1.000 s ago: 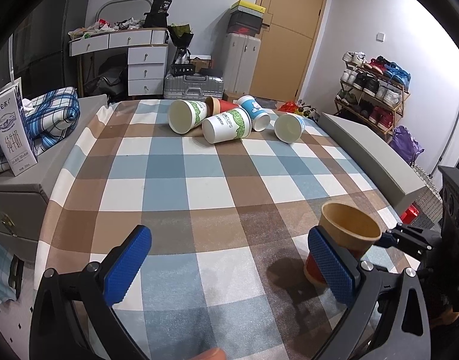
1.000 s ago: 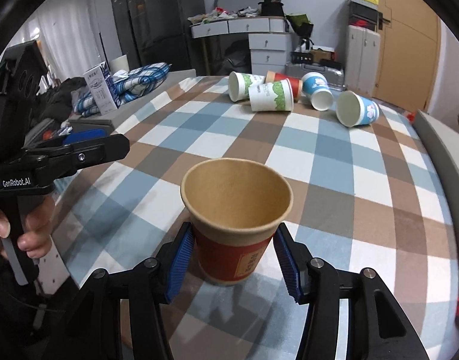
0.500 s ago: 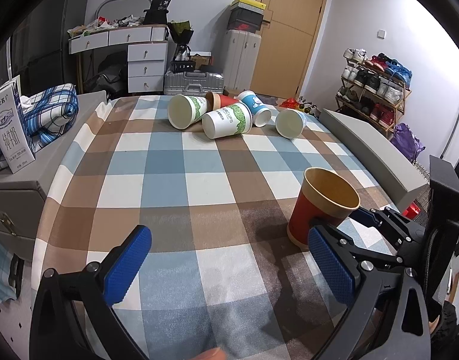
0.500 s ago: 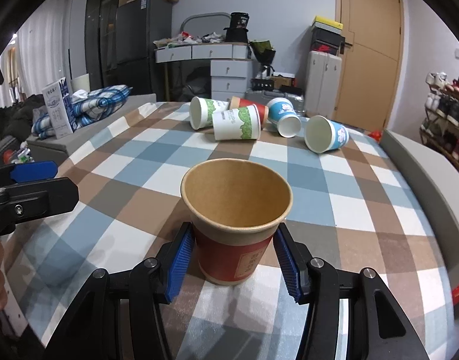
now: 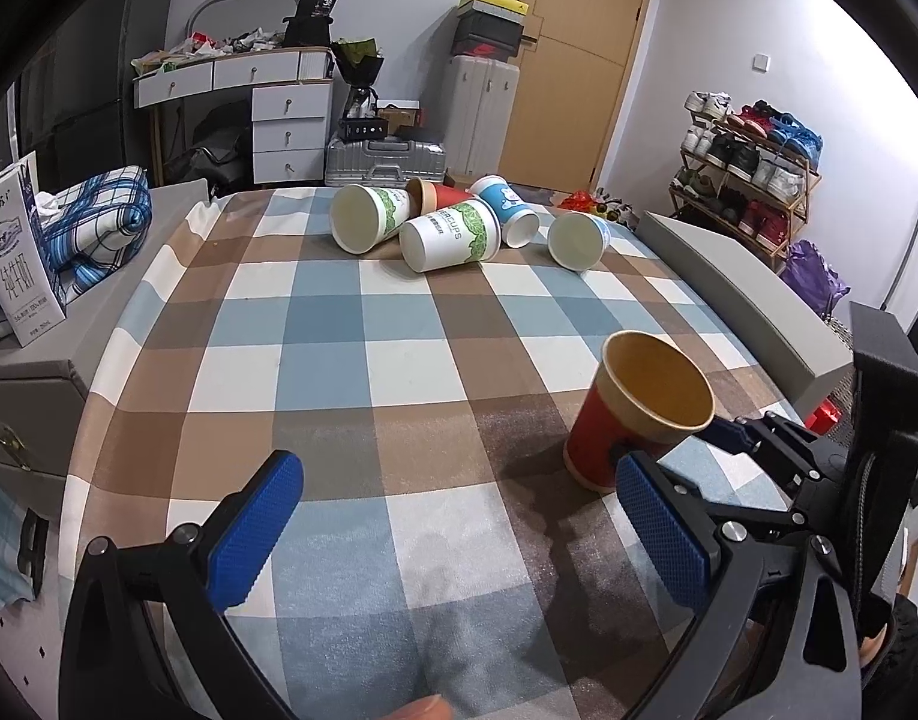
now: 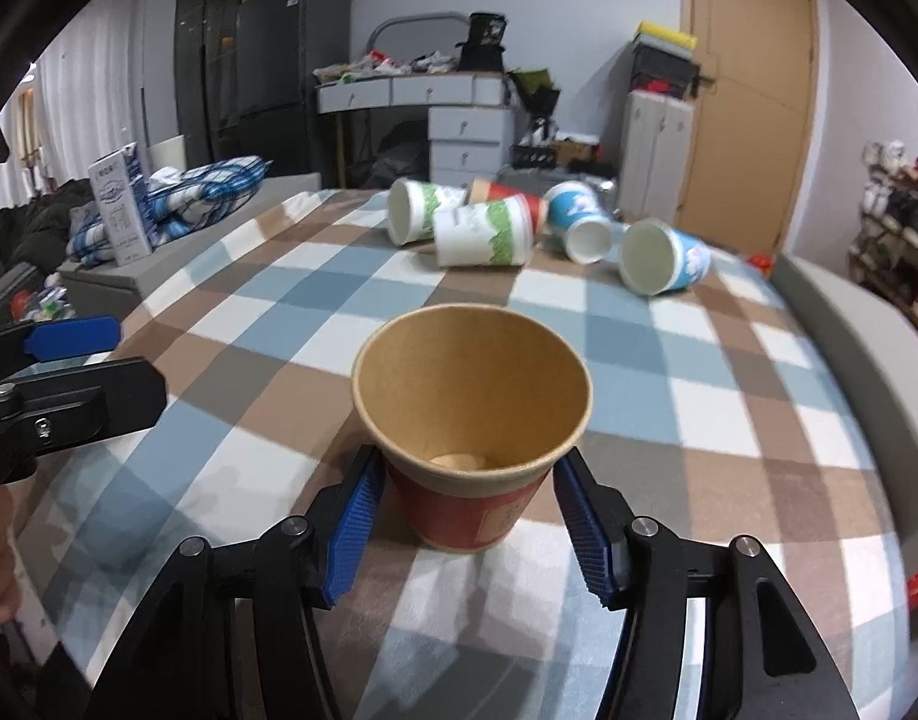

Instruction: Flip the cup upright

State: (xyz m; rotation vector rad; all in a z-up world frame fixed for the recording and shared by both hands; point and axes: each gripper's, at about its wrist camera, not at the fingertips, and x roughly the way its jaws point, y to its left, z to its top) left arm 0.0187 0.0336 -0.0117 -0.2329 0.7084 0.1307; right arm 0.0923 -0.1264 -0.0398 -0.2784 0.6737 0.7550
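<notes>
Checked tablecloth [image 5: 363, 324], squares of blue, brown and white, spread flat over the work surface. Red-and-kraft paper cup [image 6: 471, 426] upright on it, mouth up, near the right front edge; base on the cloth in the left wrist view [image 5: 633, 414]. Right gripper [image 6: 471, 516] around the cup's lower wall, blue pads [image 6: 351, 516] narrowly parted, one each side; left pad against the cup or nearly so, slight gap visible at the right pad, so firm contact not confirmed. Left gripper [image 5: 459, 528] spread wide over bare cloth, nothing between the pads, just left of the cup.

At the far end of the cloth, five cups lying on their sides: green-print cup [image 5: 366, 219], second green-print cup [image 5: 450, 234], red cup [image 5: 441, 195] behind those two, blue cup [image 5: 507, 216], another blue cup [image 5: 576, 234] slightly apart to the right. First four clustered and touching.

Left of the table: grey ledge with a milk carton [image 5: 18, 252] standing and a blue plaid bundle [image 5: 93, 222] beside it. Right: grey padded edge [image 5: 741, 288]. Beyond: white drawer desk [image 5: 279, 114] heaped with clutter, silver suitcase [image 5: 387, 159] on the floor, white cabinet [image 5: 480, 114] stacked with boxes, wooden door [image 5: 579, 60], shoe rack [image 5: 753, 162] against the right wall, dark fridge [image 6: 279, 66] far left.
</notes>
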